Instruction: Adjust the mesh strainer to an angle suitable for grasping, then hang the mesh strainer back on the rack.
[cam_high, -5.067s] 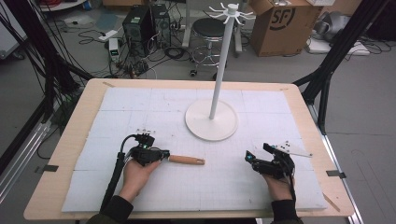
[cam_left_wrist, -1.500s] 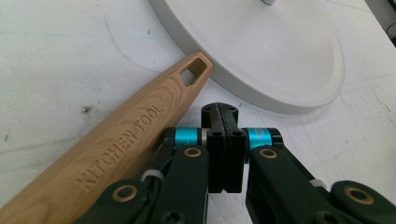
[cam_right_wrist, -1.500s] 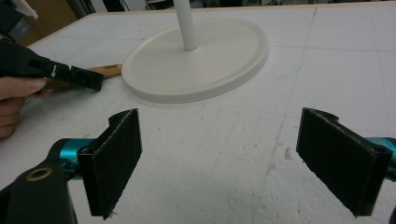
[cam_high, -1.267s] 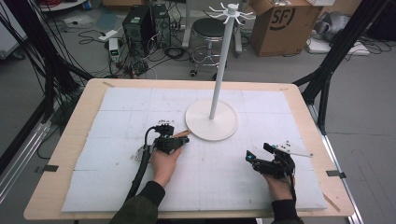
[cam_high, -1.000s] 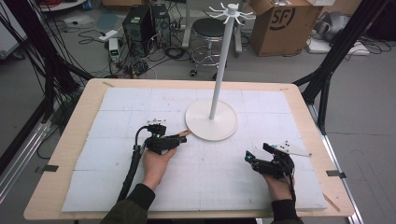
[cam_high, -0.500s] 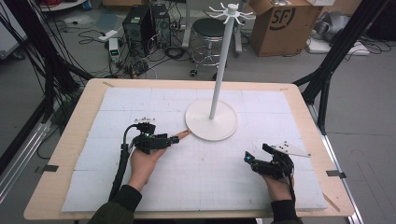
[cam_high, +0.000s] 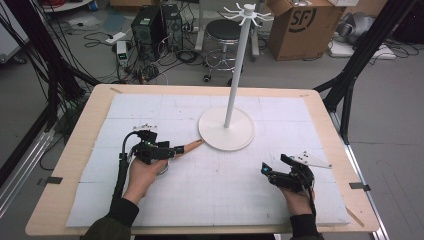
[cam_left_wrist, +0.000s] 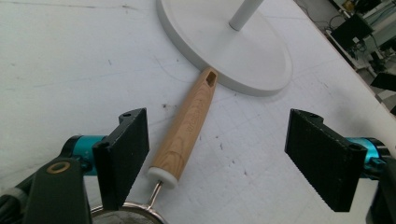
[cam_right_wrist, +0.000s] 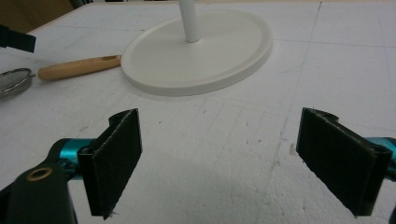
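Observation:
A small strainer lies flat on the white mat, its wooden handle (cam_high: 191, 147) (cam_left_wrist: 187, 126) pointing at the white stand's round base (cam_high: 226, 129) (cam_left_wrist: 224, 42), with the tip touching the rim. Its mesh bowl (cam_left_wrist: 126, 217) sits just under my left gripper (cam_high: 172, 151) (cam_left_wrist: 224, 158). The left jaws have just been opening and now stand wide. The handle's capped end lies close beside the left-hand jaw, and neither pad presses on it. My right gripper (cam_high: 267, 172) (cam_right_wrist: 233, 158) rests open at the front right with bare mat between its jaws. It faces the base (cam_right_wrist: 201, 51) and the handle (cam_right_wrist: 77, 66).
The stand's thin pole rises to a ring of hooks (cam_high: 245, 10). The foam mat (cam_high: 280, 200) covers most of the wooden table (cam_high: 70, 165). Cables, a stool and a cardboard box (cam_high: 300, 25) stand on the floor behind the table.
My left gripper has drawn back to the left, away from the stand, and opened its jaws, letting go of the wooden handle. The right gripper has stayed put.

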